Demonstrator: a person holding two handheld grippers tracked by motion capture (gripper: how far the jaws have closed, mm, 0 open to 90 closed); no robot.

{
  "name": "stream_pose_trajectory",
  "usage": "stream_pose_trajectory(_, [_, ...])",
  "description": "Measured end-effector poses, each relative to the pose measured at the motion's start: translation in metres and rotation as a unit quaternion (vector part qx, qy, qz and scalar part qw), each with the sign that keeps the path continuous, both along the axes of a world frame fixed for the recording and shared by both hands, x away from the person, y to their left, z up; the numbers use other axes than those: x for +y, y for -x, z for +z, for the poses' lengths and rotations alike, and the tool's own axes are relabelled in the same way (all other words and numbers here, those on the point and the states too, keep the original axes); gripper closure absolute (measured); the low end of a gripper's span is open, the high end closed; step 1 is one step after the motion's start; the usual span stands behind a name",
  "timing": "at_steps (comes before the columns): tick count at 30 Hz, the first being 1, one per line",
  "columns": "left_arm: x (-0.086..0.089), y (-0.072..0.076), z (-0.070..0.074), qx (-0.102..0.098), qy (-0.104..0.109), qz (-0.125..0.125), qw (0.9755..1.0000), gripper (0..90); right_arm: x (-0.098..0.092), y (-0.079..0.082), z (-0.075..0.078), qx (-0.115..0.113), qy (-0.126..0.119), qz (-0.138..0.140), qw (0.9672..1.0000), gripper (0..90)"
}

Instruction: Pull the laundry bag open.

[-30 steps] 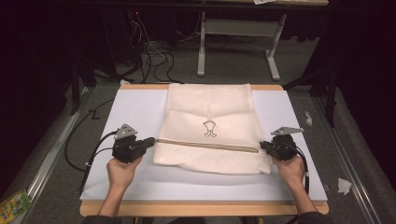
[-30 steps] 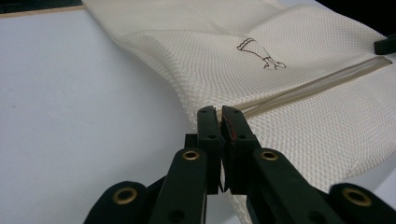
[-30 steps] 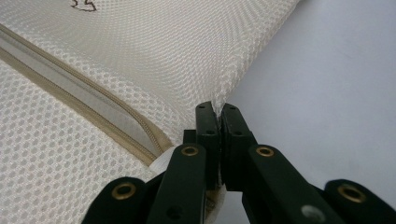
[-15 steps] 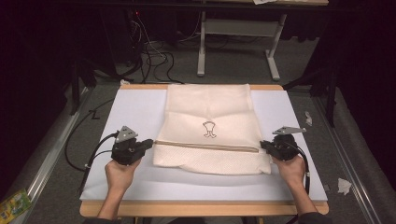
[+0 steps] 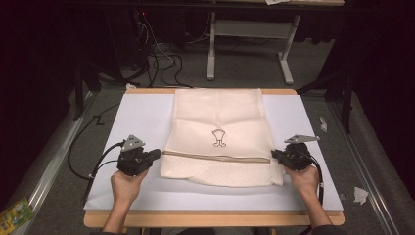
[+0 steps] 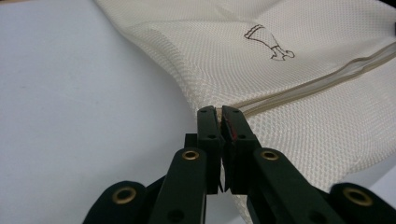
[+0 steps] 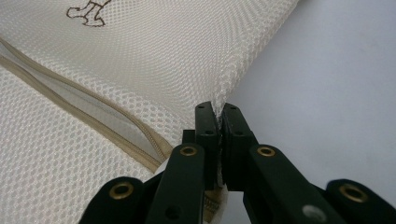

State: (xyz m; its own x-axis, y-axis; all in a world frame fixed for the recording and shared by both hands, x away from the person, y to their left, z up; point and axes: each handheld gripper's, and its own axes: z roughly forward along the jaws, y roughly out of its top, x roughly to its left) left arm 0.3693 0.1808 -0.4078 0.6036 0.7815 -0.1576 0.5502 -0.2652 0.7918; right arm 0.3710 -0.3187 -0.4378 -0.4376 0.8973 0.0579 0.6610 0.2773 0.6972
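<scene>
A cream mesh laundry bag lies flat on the white table top, with a tan zipper across its near part and a small dark printed figure. My left gripper is shut on the bag's left edge at the zipper's end, the mesh pinched between its jaws. At the opposite side my right gripper is shut on the bag's right edge, beside the zipper, its jaws clamping the mesh seam.
The table's wooden rim runs along the near edge. Black cables trail off the left side from the left gripper. Behind the table stand a desk frame and floor cables. Paper scraps lie on the floor at right.
Both grippers have shifted slightly toward the near edge with the bag's sides in them; the bag's near part has slid a little with them.
</scene>
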Motion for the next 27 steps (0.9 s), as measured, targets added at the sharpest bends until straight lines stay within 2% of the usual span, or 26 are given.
stream_pose_trajectory(3, [0.002,0.001,-0.006,0.008,0.001,0.0,1.0,86.2,-0.001,0.001,-0.004,0.004,-0.007,0.002,1.0,87.7])
stream_pose_trajectory(5, [0.002,0.001,-0.009,0.012,0.001,0.001,0.9999,86.2,0.0,0.001,-0.007,0.007,-0.003,0.003,1.0,87.5])
stream_pose_trajectory(10, [0.0,0.004,-0.012,0.011,-0.013,0.0,0.9999,86.1,0.001,0.003,-0.01,0.004,0.004,0.003,1.0,86.8])
stream_pose_trajectory(13, [-0.001,0.006,-0.014,0.01,-0.016,0.002,0.9998,85.9,0.001,0.003,-0.013,0.005,0.002,0.001,1.0,85.8])
stream_pose_trajectory(18, [-0.001,0.006,-0.023,0.024,-0.022,0.006,0.9994,85.7,-0.001,0.003,-0.018,0.01,-0.007,0.0,0.9999,84.9])
stream_pose_trajectory(20, [-0.002,0.006,-0.025,0.023,-0.034,0.006,0.9991,85.5,-0.001,0.003,-0.02,0.011,-0.009,0.0,0.9999,84.7])
stream_pose_trajectory(27, [-0.007,0.004,-0.031,0.024,-0.045,0.007,0.9987,85.4,0.0,0.002,-0.025,0.014,-0.005,-0.001,0.9999,84.3])
